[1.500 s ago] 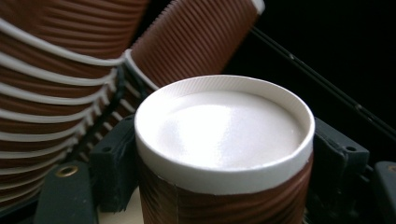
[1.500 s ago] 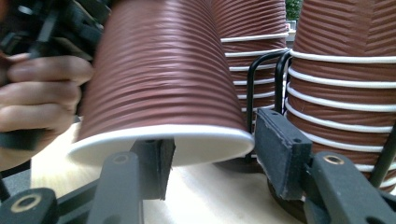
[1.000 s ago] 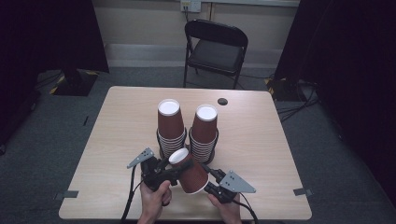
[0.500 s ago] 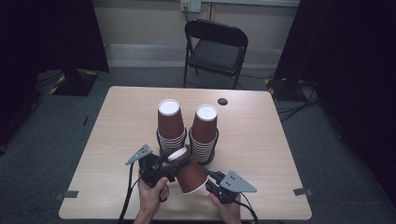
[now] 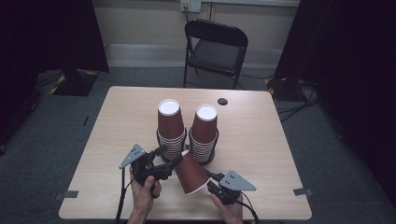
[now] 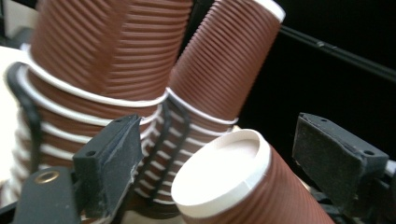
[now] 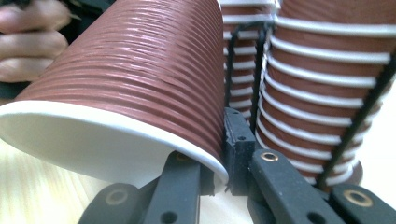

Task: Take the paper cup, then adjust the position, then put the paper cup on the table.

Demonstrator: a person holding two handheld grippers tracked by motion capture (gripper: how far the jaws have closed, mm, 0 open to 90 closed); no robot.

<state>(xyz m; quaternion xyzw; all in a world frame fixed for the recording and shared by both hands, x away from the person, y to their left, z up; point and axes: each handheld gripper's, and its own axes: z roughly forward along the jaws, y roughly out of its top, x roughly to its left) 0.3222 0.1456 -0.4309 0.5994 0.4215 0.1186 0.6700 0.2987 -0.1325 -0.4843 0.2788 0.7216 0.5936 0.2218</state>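
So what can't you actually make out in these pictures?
- Inside of the tilted cup: right gripper view, its own wall hides it.
- Bottoms of the two cup stacks: high view, black holders and grippers cover them.
- Small dark disc: high view, too small to identify.

Cup stacks: two, upside down, side by side. Loose cup: one. Folding chair: one. Grippers: two.

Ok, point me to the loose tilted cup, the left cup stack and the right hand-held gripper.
Tilted cup (image 5: 190,172), high view, ribbed side wall.
Left cup stack (image 5: 169,122), high view, top cup's side.
Right hand-held gripper (image 7: 223,156), right gripper view, between its fingertips at the cup's rim.
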